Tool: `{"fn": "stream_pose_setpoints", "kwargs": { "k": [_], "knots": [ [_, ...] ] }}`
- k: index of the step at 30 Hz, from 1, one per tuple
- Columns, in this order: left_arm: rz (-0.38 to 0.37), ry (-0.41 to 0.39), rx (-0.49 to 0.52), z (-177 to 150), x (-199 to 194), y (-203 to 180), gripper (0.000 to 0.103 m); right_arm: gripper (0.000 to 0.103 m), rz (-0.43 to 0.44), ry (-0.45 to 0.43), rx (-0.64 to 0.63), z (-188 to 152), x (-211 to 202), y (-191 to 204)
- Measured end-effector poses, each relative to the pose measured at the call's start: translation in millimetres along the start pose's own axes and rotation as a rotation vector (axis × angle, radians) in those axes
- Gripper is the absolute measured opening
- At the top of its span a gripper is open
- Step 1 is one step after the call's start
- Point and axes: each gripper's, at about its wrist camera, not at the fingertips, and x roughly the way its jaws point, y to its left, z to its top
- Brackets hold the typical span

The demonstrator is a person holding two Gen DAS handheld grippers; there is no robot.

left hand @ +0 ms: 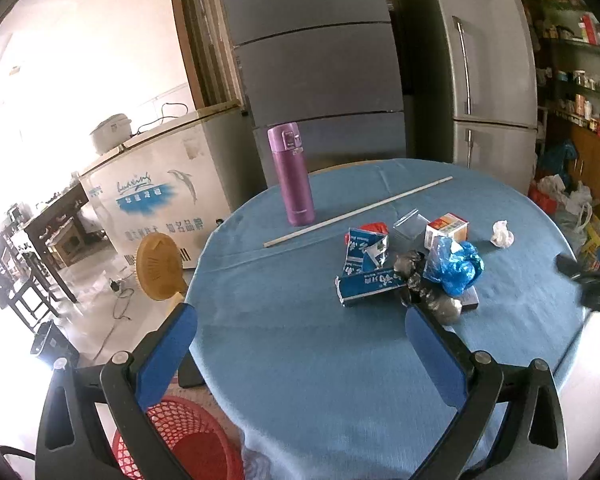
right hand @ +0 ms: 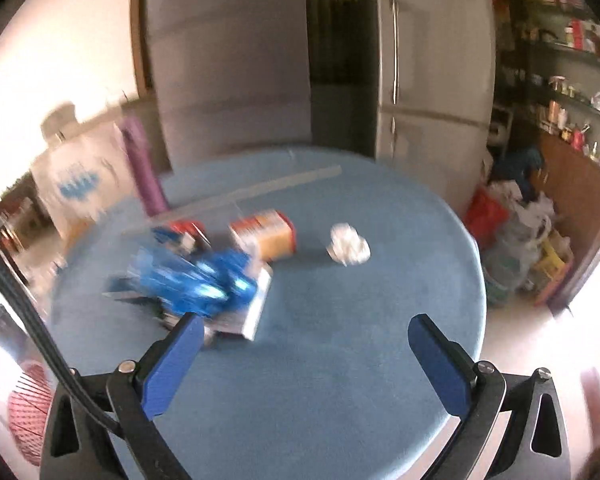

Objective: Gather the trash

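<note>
Left wrist view
Left gripper (left hand: pixel 300 336): jaws spread wide, nothing between them, hovering above the near part of the round table (left hand: pixel 320 380).
Trash pile (left hand: pixel 412 268): mid-table, ahead and right of the gripper; blue-white cartons (left hand: pixel 366 254), blue plastic bag (left hand: pixel 456 266), black crumpled bag (left hand: pixel 424 288), orange-white box (left hand: pixel 446 230), all touching or overlapping.
White paper wad (left hand: pixel 502 234): alone, right of the pile.
Purple flask (left hand: pixel 290 174): upright, far left of table; thin white stick (left hand: pixel 358 212) lying just beside it.
Red basket (left hand: pixel 180 440): on the floor, below the table's near-left edge.

Right wrist view (motion-blurred)
Right gripper (right hand: pixel 306 354): released, wide apart, empty; left fingertip (right hand: pixel 188 332) appears to overlap the pile's near edge, contact cannot be told.
Blue bag (right hand: pixel 204 280): ahead-left.
Orange box (right hand: pixel 266 236): behind it.
Paper wad (right hand: pixel 350 246): straight ahead, apart.
</note>
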Motion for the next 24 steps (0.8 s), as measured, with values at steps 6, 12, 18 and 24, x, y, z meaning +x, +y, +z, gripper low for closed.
{"fn": "stream_pose_setpoints", "kwargs": {
  "k": [6,12,18,24],
  "knots": [
    [0.004,-0.002,-0.002,-2.6,-12.5,-0.5,0.103,0.103,0.134,-0.076,0.08,-2.9,-48.6,5.0],
    [0.017,-0.005,0.007,-5.4,-19.3,-3.5,0.103,0.103,0.205,-0.064,0.122,-14.5,-70.1,-0.5],
    [0.016,-0.008,0.024,-6.6,-22.5,-6.8,0.103,0.103,0.192,-0.101,0.055,-16.7,-84.9,10.8],
    [0.023,-0.019,0.032,-6.3,-24.7,-6.8,0.103,0.103,0.174,-0.118,0.009,-17.2,-86.8,20.1]
  ]
}}
